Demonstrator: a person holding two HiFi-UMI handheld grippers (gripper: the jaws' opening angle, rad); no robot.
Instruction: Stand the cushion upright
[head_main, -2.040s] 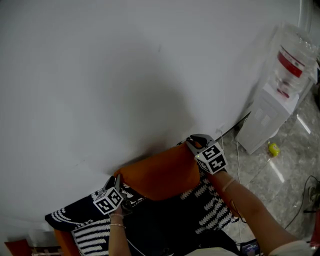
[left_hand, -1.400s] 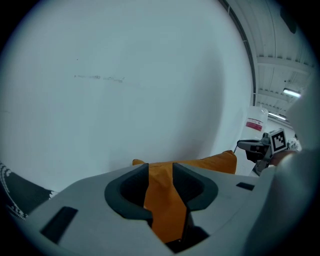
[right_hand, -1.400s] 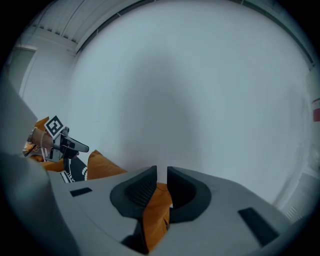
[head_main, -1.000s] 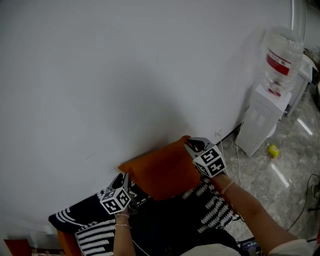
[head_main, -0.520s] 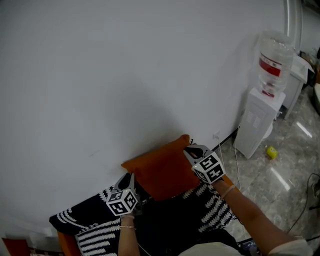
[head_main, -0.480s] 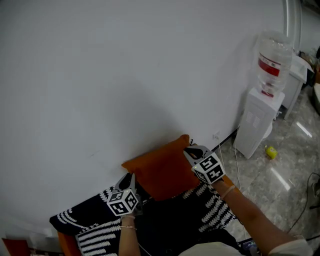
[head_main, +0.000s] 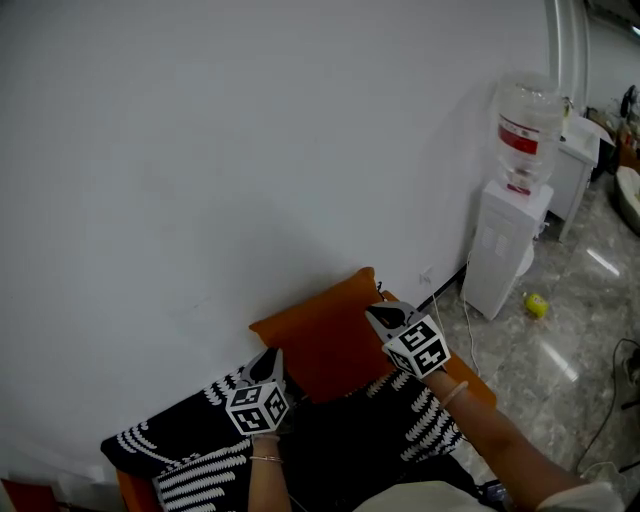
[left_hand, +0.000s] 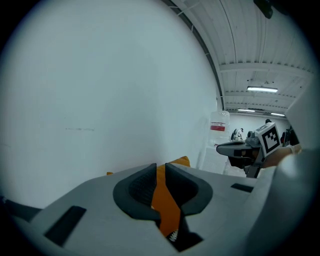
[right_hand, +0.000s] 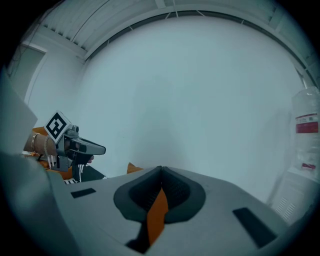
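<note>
The orange cushion (head_main: 320, 340) seems to stand upright against the white wall (head_main: 250, 150), above the striped blanket (head_main: 190, 455), so little is left; the right gripper (right_hand: 160, 172) is closed and empty, and the jaws of the left gripper (left_hand: 160, 170) are closing on nothing.

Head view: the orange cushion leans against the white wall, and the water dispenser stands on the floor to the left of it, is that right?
Not quite. The water dispenser stands on the floor to the right of the orange cushion, not to the left. The rest holds: the cushion does lean against the white wall. The head view shows this.
</note>
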